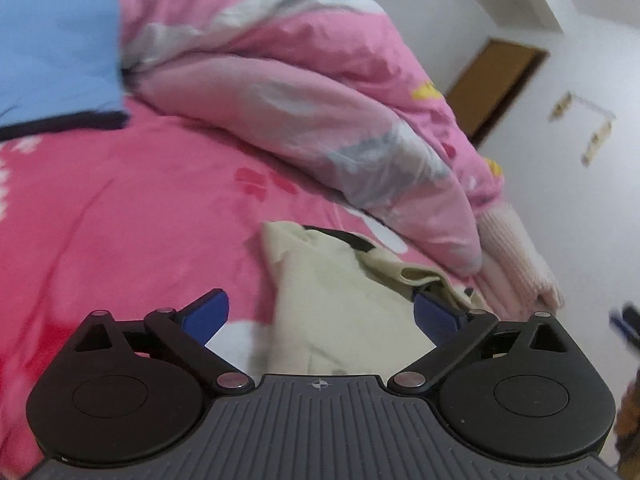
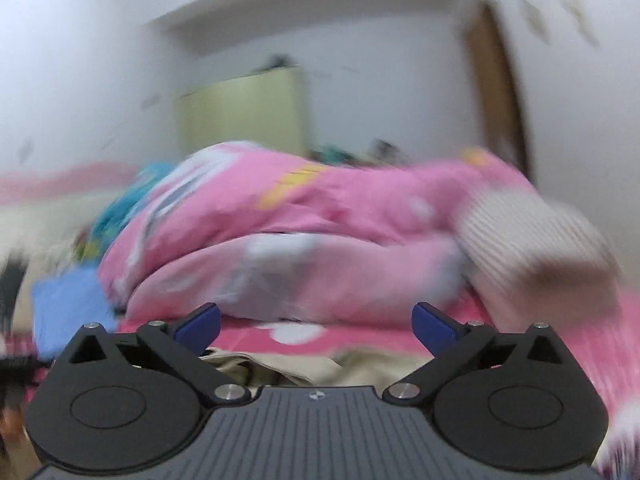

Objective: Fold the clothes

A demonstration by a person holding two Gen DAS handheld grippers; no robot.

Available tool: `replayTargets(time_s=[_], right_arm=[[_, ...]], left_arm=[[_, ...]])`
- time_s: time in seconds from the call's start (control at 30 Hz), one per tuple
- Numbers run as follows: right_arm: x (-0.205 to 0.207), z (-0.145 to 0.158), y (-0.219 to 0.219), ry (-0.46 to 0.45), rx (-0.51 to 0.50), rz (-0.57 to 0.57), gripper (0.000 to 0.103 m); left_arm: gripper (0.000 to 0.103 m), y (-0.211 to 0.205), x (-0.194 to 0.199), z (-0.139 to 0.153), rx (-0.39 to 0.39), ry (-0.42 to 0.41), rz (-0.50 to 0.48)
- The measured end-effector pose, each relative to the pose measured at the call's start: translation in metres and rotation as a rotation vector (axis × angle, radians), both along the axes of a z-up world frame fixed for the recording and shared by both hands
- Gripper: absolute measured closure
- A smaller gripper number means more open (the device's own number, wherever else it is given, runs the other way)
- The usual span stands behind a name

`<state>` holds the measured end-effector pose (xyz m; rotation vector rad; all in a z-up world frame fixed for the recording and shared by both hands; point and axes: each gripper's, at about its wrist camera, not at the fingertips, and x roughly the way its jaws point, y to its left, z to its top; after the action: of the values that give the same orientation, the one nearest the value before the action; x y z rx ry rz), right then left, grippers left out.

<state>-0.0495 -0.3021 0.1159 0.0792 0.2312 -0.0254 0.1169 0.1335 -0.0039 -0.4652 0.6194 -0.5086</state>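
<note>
Both grippers open above a pink bed, cream garment lying loose beneath them.

The left gripper (image 1: 322,314) has its jaws wide apart and gripping nothing; the cream garment (image 1: 340,300) lies crumpled on the pink bed sheet (image 1: 120,208) directly below, its right edge passing just beside the right blue pad. A bunched pink duvet (image 1: 304,100) sits beyond it, a ribbed pale knit (image 1: 516,256) at the far right, and a blue garment (image 1: 52,40) at the far left. The right gripper (image 2: 316,330) likewise has its jaws fully apart and empty, with the cream garment (image 2: 280,368) near its base. That view is heavily blurred, so the garment's folds there cannot be judged reliably.
</note>
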Motion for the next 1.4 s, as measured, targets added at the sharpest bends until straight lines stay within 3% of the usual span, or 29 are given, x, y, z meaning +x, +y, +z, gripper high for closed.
replayTargets(time_s=[0.13,0.23,0.4,0.47,0.5,0.6,0.7,0.93,1.03,1.1,1.17,1.4], right_arm=[[0.052,-0.012,0.070,0.075,-0.176,0.241,0.000],[0.082,-0.030,0.110,0.128,-0.242,0.443,0.000],[0.123,-0.059,0.149,0.254,-0.419,0.507,0.005],[0.137,-0.068,0.158,0.326,-0.434,0.537,0.012],[0.144,-0.072,0.161,0.363,-0.436,0.557,0.024],[0.157,-0.087,0.168,0.457,-0.454,0.599,0.042],[0.166,-0.098,0.168,0.513,-0.468,0.626,0.047],[0.184,-0.103,0.163,0.646,-0.386,0.655,0.058],[0.187,-0.102,0.161,0.668,-0.347,0.645,0.065],[0.188,-0.101,0.160,0.678,-0.323,0.636,0.090],[0.185,-0.095,0.159,0.654,-0.327,0.620,0.097],[0.171,-0.066,0.171,0.475,-0.442,0.606,0.099]], left_arm=[[0.001,-0.017,0.017,-0.007,0.059,0.011,-0.078],[0.001,-0.016,0.021,-0.020,0.037,0.010,-0.105],[0.003,-0.002,0.028,-0.033,-0.058,0.032,-0.097],[0.004,0.001,0.031,-0.034,-0.086,0.037,-0.098],[0.004,0.002,0.031,-0.035,-0.092,0.035,-0.099],[0.007,0.003,0.030,-0.035,-0.086,0.025,-0.106],[0.025,0.002,0.030,-0.036,-0.083,0.021,-0.122],[0.037,-0.001,0.028,-0.036,-0.083,0.012,-0.150],[0.039,-0.003,0.027,-0.036,-0.074,0.005,-0.158],[0.039,-0.003,0.026,-0.036,-0.069,0.001,-0.159],[0.042,-0.002,0.025,-0.035,-0.071,-0.001,-0.156],[0.045,0.000,0.025,-0.034,-0.075,-0.011,-0.136]])
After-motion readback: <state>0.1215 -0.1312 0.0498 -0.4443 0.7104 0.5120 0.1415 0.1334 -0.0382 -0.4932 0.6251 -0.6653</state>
